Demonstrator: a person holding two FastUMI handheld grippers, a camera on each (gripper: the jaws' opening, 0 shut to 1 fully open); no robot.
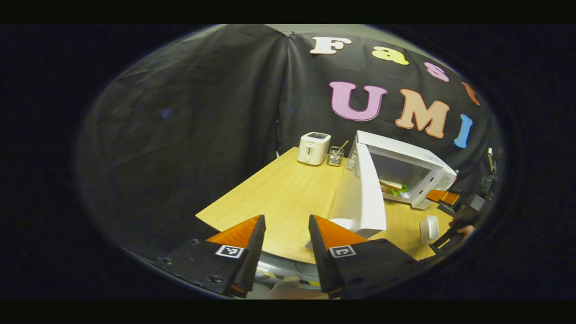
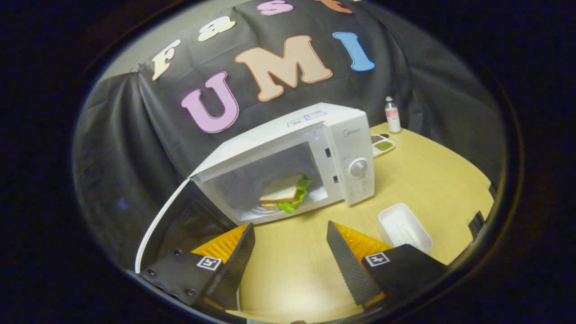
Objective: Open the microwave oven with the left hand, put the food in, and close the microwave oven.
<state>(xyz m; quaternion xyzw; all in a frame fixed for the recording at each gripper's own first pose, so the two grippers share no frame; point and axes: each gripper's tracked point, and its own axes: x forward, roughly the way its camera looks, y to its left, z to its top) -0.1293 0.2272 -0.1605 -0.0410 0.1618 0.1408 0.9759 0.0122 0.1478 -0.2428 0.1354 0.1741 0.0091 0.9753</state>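
Note:
A white microwave [image 2: 342, 148] stands on the wooden table [image 2: 427, 180] with its door [image 2: 155, 229] swung wide open to the left. Inside the cavity lies a sandwich [image 2: 283, 193] with green lettuce. My right gripper [image 2: 290, 240] hangs open in front of the cavity, nothing between its fingers. In the left gripper view the microwave [image 1: 418, 166] is at the right, its door [image 1: 366, 193] open toward me and the sandwich [image 1: 393, 188] visible inside. My left gripper [image 1: 286, 231] is open, near the table's front edge, just left of the door's outer edge. The right gripper [image 1: 445, 198] shows farther off.
A white empty tray [image 2: 405, 227] lies right of the microwave's front. A small bottle [image 2: 392, 115] and a sauce dish [image 2: 381, 145] stand behind it. A white toaster [image 1: 313, 148] and a wire holder [image 1: 335, 156] stand at the table's far corner. The wooden table [image 1: 279, 193] stretches left of the door.

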